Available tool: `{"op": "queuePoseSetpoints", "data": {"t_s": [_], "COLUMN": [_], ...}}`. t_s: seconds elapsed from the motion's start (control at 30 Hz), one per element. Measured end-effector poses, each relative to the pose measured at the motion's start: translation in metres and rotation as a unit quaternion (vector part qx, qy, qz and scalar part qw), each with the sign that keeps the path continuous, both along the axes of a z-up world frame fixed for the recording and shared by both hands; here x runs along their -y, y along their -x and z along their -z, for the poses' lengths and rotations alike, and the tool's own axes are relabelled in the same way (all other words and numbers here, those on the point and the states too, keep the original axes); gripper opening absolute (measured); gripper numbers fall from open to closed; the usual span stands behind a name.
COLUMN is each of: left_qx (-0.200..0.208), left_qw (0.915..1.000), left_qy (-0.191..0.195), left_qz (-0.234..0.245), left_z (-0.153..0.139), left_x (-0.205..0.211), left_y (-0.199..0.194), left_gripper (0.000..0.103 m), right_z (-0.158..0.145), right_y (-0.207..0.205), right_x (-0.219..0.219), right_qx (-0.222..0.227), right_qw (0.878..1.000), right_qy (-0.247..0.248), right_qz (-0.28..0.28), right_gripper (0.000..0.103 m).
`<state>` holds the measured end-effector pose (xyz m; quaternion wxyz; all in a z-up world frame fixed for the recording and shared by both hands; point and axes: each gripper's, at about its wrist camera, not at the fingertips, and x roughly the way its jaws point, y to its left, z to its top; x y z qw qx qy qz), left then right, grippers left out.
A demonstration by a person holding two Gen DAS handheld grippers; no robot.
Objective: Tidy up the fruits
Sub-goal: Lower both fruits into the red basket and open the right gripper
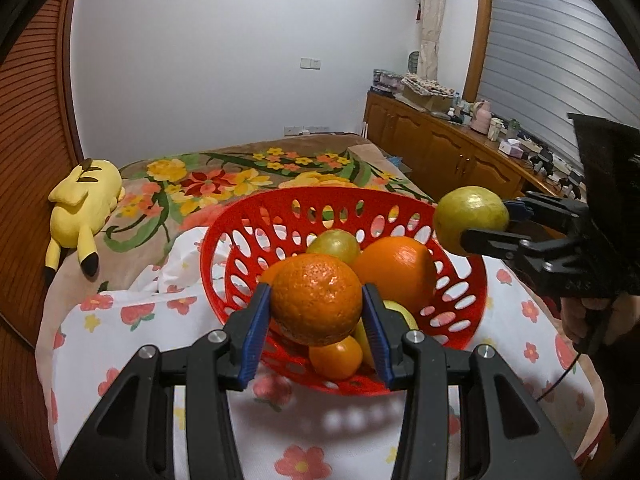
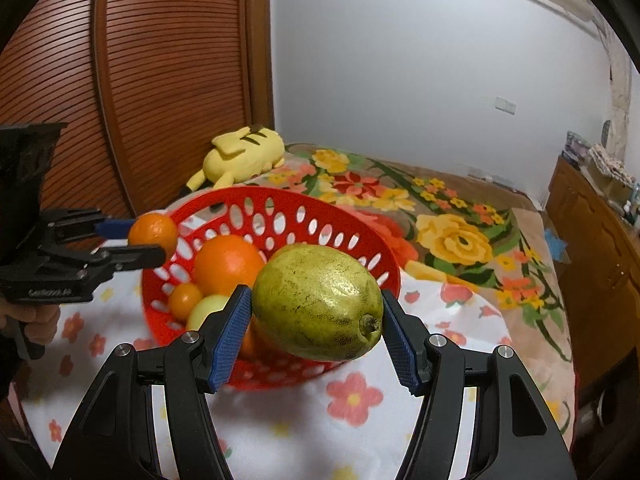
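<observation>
My left gripper (image 1: pixel 316 316) is shut on a rough-skinned orange (image 1: pixel 316 292), held just above the near rim of a red perforated basket (image 1: pixel 224 240). In the basket lie a big orange (image 1: pixel 394 266), a green fruit (image 1: pixel 334 246), a small orange (image 1: pixel 336 356) and a yellow fruit (image 1: pixel 402 312). From the right, my right gripper (image 1: pixel 486 224) holds a green-yellow lemon (image 1: pixel 468 216) over the basket's right rim. In the right wrist view that gripper (image 2: pixel 316 320) is shut on the lemon (image 2: pixel 316 296) above the basket (image 2: pixel 280 208). The left gripper (image 2: pixel 156 240) holds its orange (image 2: pixel 153 232) at the basket's left rim.
The basket stands on a white flowered cloth (image 1: pixel 132 344) spread over a bed with a floral blanket (image 2: pixel 460 240). A yellow plush toy (image 1: pixel 86 200) lies at the bed's far left by a slatted wooden door (image 2: pixel 120 80). A cluttered wooden cabinet (image 1: pixel 440 144) runs along the right.
</observation>
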<state>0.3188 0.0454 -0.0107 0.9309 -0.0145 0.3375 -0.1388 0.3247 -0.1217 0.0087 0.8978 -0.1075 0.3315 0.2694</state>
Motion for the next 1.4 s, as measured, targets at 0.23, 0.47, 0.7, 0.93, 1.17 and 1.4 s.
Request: {"op": "queuePoseSetpoints", "data": {"t_s": [0.23,0.47,0.7,0.93,1.17,1.4], "left_qx": [-0.004,-0.006,-0.013,-0.018,-0.018,-0.024], "left_qw": [1.0000,1.0000,0.9999,0.9998,0.9998,0.9997], "left_qy": [-0.001,-0.001,-0.006,-0.004,-0.001,-0.002], "left_qz": [0.000,0.001,0.002,0.004,0.008,0.009], "left_z": [-0.001,0.000,0.007,0.011,0.013,0.019], "left_x": [0.000,0.000,0.002,-0.001,0.000,0.003], "left_y": [-0.017,-0.030,-0.042,-0.056,-0.066,-0.073], "left_gripper": [0.044,0.044,0.044,0.044,0.044,0.044], "right_z": [0.011,0.020,0.025,0.029,0.034,0.035], "right_y": [-0.042,-0.063,-0.075,-0.085,-0.089,-0.086], "right_x": [0.000,-0.006,-0.011,-0.014,-0.014,-0.008], "right_qx": [-0.025,-0.038,-0.044,-0.045,-0.044,-0.041], "right_qw": [1.000,0.999,0.999,0.999,0.999,0.999], "right_qy": [-0.010,-0.009,-0.011,-0.012,-0.007,-0.014], "right_qz": [0.001,-0.003,-0.007,-0.010,-0.010,-0.015], "right_gripper": [0.065,0.065,0.065,0.065,0.068,0.068]}}
